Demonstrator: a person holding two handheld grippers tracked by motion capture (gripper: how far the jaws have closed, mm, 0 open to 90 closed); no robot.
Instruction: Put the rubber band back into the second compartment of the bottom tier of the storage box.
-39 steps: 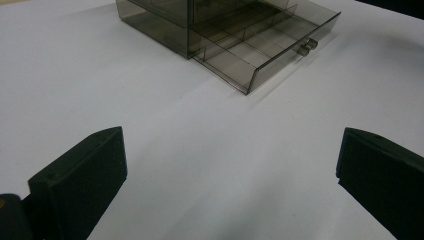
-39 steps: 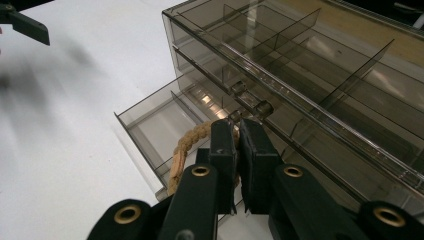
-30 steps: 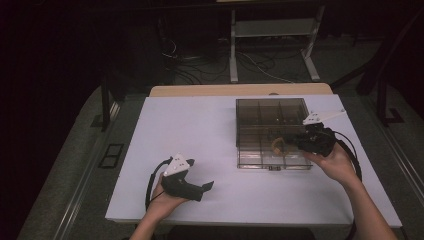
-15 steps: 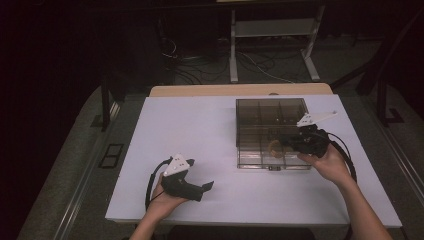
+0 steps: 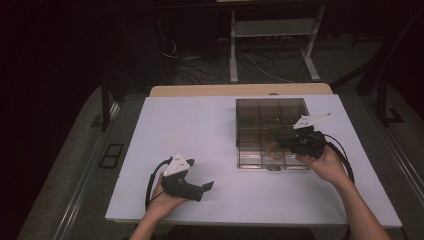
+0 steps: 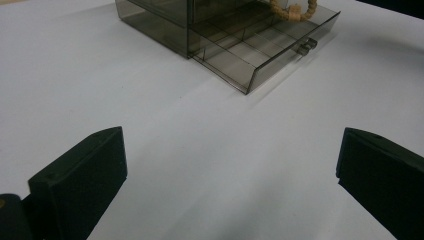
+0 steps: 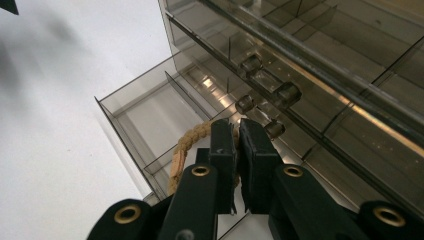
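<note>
Left gripper: near edge of table, left of centre, jaws wide apart, nothing between.
Right gripper: jaws clamped on rope ring.
Rope ring: over open drawer.
Drawer box: right half, toward far edge.

In the high view, the whole left half of the white table is left bare, so a broad free lane is offered there, broken only by the left gripper resting low at lower centre-left with its jaws wide apart. The right centre is blocked by the smoked plastic drawer box. Its pulled-out drawer juts toward the lower edge. Room inside the drawer is narrowed by thin dividers and by a cork-coloured ring, pinched by the right gripper.
</note>
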